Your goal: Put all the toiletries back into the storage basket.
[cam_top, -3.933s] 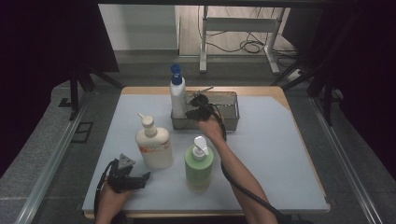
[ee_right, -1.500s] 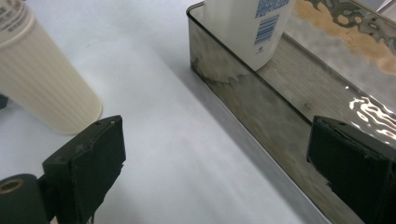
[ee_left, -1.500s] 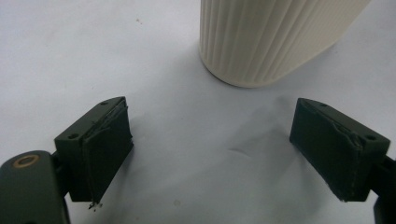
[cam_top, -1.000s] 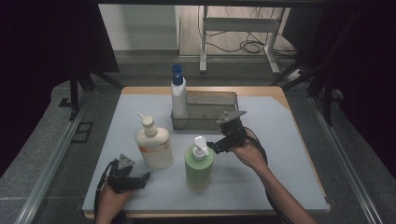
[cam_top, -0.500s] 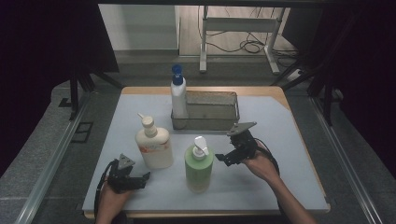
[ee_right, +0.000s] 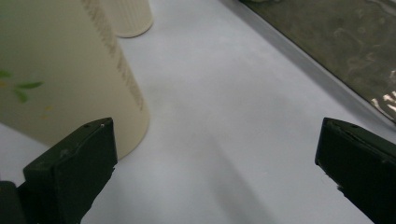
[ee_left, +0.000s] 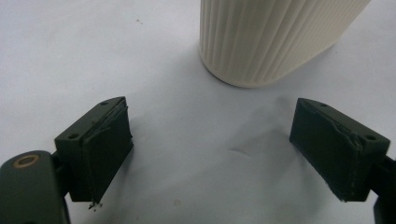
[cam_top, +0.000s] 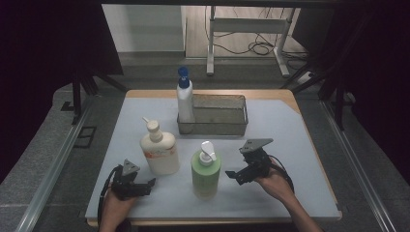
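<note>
Jaws on the right gripper (cam_top: 231, 176) stand wide apart with nothing between them; it hangs just to the right of the green bottle (cam_top: 206, 173), near it but not touching, as far as the high view lets one judge. In the right gripper view the same bottle (ee_right: 60, 74) rises at the left behind the left jaw, its wall pale with small leaf marks, and bare table (ee_right: 224, 130) lies between the two pads.

Near the front left corner, the left gripper (cam_top: 147, 184) rests low, held in a hand (cam_top: 115, 209), and its jaws are spread too, empty. It points toward the cream bottle (cam_top: 159, 152), which stands just beyond it; the left gripper view shows that bottle's ribbed base (ee_left: 271, 37) ahead of the open pads, clear of both.

Farther back a metal basket (cam_top: 215, 116) sits on the white table top, and a white bottle with a blue cap (cam_top: 185, 99) stands upright at its left end; whether inside or just against the wall is hard to tell.
</note>
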Motion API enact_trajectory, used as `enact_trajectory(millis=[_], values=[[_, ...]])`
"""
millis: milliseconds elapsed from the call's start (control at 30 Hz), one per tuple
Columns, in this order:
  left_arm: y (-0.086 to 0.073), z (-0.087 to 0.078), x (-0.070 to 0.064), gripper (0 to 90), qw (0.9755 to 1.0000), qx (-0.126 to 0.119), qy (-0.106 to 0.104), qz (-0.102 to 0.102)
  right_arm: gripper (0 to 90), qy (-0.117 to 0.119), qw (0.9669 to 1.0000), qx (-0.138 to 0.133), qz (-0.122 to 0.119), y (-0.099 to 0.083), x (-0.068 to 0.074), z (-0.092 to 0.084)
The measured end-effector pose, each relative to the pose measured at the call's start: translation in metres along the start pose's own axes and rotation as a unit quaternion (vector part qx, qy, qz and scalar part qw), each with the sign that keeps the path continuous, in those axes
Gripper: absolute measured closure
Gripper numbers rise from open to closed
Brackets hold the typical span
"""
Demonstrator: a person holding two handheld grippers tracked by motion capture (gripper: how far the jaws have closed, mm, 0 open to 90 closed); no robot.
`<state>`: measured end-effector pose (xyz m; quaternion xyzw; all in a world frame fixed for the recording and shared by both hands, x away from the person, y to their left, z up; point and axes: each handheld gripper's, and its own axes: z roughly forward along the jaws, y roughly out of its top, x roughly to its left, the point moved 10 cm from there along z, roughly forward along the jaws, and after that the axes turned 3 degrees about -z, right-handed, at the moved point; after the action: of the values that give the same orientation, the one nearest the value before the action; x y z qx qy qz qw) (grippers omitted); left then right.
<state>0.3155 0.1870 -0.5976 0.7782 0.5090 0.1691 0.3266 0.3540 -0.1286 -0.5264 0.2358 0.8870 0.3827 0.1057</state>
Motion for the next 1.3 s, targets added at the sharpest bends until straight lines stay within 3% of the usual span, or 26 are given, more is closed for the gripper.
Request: enact_trajectory(millis=[233, 400, 867, 1300], values=[[0.000, 0.000, 0.000, 12.3, 1.0000, 0.000, 0.000, 0.000, 0.0, 0.022, 0.9997, 0.008, 0.006, -0.005, 0.017, 0.000], [0.000, 0.000, 0.000, 12.3, 1.0000, 0.000, 0.000, 0.000, 0.0, 0.032, 0.9994, 0.000, 0.010, -0.003, 0.028, -0.002], [0.000, 0.000, 0.000, 12.3, 1.0000, 0.000, 0.000, 0.000, 0.0, 0.052, 0.9980, -0.019, -0.032, 0.020, 0.059, -0.005], [0.000, 0.000, 0.000, 12.3, 1.0000, 0.000, 0.000, 0.000, 0.0, 0.078, 0.9957, -0.029, -0.040, 0.038, 0.074, 0.004]])
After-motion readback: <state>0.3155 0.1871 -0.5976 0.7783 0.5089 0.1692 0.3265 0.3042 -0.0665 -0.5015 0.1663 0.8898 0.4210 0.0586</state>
